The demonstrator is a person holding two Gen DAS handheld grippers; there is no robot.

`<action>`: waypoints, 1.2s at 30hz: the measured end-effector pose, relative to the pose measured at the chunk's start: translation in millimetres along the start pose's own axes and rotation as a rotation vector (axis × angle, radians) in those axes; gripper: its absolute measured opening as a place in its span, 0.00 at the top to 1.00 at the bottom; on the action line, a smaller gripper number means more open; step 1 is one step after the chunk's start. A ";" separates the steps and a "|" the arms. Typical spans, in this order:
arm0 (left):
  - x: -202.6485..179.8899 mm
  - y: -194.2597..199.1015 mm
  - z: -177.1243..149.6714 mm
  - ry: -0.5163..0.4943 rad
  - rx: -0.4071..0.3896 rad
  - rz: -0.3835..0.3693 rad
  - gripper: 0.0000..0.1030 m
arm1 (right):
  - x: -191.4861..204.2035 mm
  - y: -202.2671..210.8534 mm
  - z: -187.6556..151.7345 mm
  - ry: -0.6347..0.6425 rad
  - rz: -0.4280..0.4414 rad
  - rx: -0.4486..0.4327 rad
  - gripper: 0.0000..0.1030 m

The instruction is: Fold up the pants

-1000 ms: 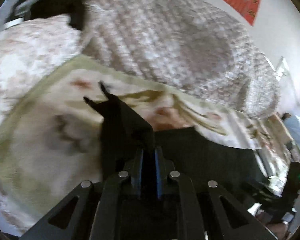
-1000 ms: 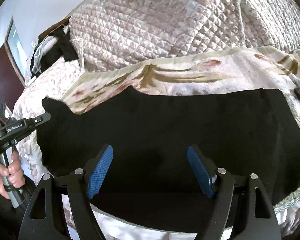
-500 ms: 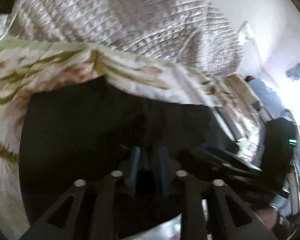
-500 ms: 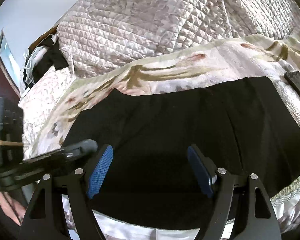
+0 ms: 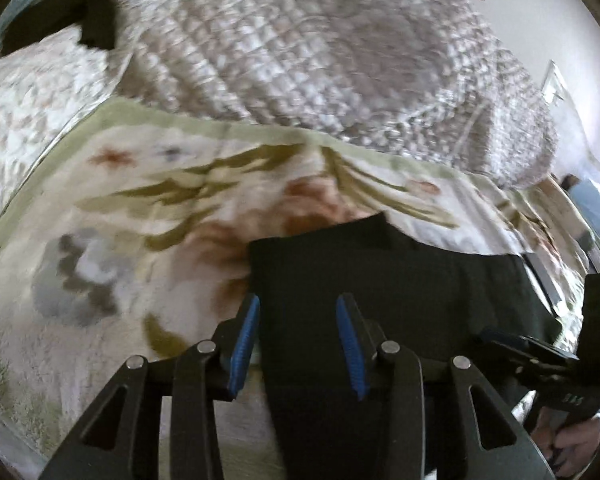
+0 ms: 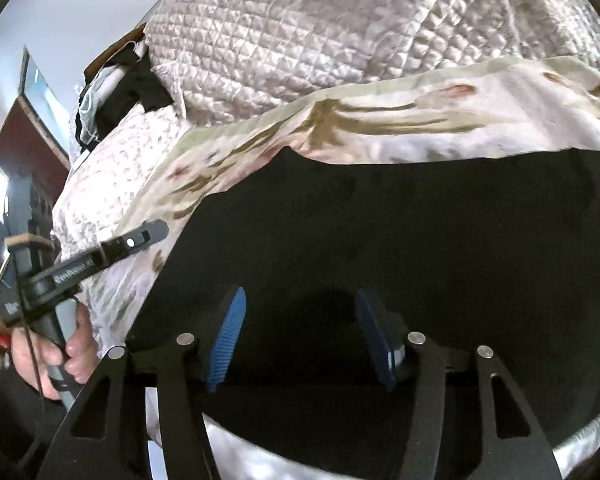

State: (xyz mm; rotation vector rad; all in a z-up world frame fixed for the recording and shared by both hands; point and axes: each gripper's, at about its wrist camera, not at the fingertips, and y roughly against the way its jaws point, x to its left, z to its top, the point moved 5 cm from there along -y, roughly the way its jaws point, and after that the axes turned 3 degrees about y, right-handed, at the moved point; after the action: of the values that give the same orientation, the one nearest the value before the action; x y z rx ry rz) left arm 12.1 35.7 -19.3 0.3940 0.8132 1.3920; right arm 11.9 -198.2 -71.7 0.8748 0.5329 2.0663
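Note:
The black pants (image 6: 400,240) lie folded flat on a floral blanket (image 6: 380,120) on the bed. In the left wrist view the pants (image 5: 400,280) show their left folded edge just past my open left gripper (image 5: 296,344), whose blue pads (image 5: 242,344) are empty. My right gripper (image 6: 300,336) is open and empty, low over the near part of the pants. The left gripper also shows in the right wrist view (image 6: 140,240) at the pants' left edge, and the right gripper shows in the left wrist view (image 5: 512,344) at the right.
A quilted pinkish bedspread (image 5: 320,52) is heaped behind the blanket. Dark clothes (image 6: 128,88) hang at the bed's far left. A phone-like dark object (image 5: 540,276) lies beyond the pants' right end. A dark wooden cabinet (image 6: 32,136) stands to the left.
My left gripper was shut on the pants' end, carried it rightward over the rest, then opened and let go. The pants now lie shorter, folded over. My right gripper closed in slightly but stayed open.

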 end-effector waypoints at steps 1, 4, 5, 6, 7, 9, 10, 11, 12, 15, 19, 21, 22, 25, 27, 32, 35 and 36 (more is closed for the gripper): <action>2.9 -4.3 -2.2 0.013 0.005 -0.002 0.59 | -1.0 -4.6 1.6 -0.006 -0.001 0.010 0.44; 9.7 -11.9 -7.8 0.035 0.020 -0.005 0.59 | -2.7 -14.3 7.7 -0.024 -0.008 0.011 0.44; 11.1 -13.2 -9.8 0.037 0.022 -0.004 0.59 | -2.4 -16.2 9.5 -0.027 -0.009 0.009 0.44; 11.9 -14.9 -11.2 0.040 0.025 -0.003 0.59 | -2.1 -18.0 11.3 -0.028 -0.011 0.007 0.45; 12.7 -16.1 -12.3 0.042 0.028 -0.003 0.59 | -3.0 -20.7 13.2 -0.031 -0.020 0.004 0.47; 14.1 -16.5 -12.9 0.045 0.031 -0.003 0.59 | -6.5 -26.6 15.7 -0.050 -0.014 0.007 0.54; 14.2 -16.4 -13.1 0.044 0.030 -0.003 0.59 | -7.8 -27.8 15.2 -0.061 -0.007 0.011 0.58; 14.2 -16.3 -13.2 0.043 0.028 -0.002 0.59 | -8.3 -28.4 14.6 -0.071 0.007 0.016 0.70; 14.2 -16.5 -13.0 0.041 0.026 0.001 0.59 | -7.9 -30.5 11.9 -0.088 0.041 0.031 0.78; 13.1 -17.1 -13.4 0.035 0.024 0.004 0.59 | -4.1 -28.7 9.1 -0.082 0.058 0.032 0.93; 11.0 -17.3 -14.2 0.029 0.023 0.006 0.59 | -5.9 -5.5 13.6 -0.112 0.086 -0.043 0.98; 10.9 -16.3 -14.4 0.023 0.018 0.004 0.59 | -9.5 -2.5 10.4 -0.115 0.072 -0.039 0.98; 10.6 -16.4 -14.5 0.022 0.019 0.003 0.59 | -14.7 -7.7 5.6 -0.132 0.050 -0.014 0.98; 9.3 -16.8 -15.2 0.022 0.022 0.002 0.59 | -22.1 -13.0 -3.1 -0.181 0.056 0.010 0.98; 8.0 -14.6 -14.7 0.015 0.015 -0.002 0.59 | -15.2 -3.2 1.5 -0.144 0.046 -0.025 0.98; 5.4 -14.1 -15.7 0.003 0.014 -0.007 0.59 | -18.3 -13.3 -1.1 -0.114 0.024 0.009 0.98; 4.5 -11.6 -13.3 0.001 0.007 -0.008 0.59 | -19.5 0.2 7.1 -0.079 -0.061 -0.045 0.91; 3.9 -10.7 -12.0 0.000 0.003 -0.007 0.59 | -21.8 5.1 10.5 -0.078 -0.082 -0.067 0.87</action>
State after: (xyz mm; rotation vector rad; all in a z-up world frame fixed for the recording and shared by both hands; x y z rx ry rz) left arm 11.1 35.0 -35.8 0.3930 0.8158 1.3840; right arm 26.4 -218.2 -70.2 0.8760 0.4472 1.9560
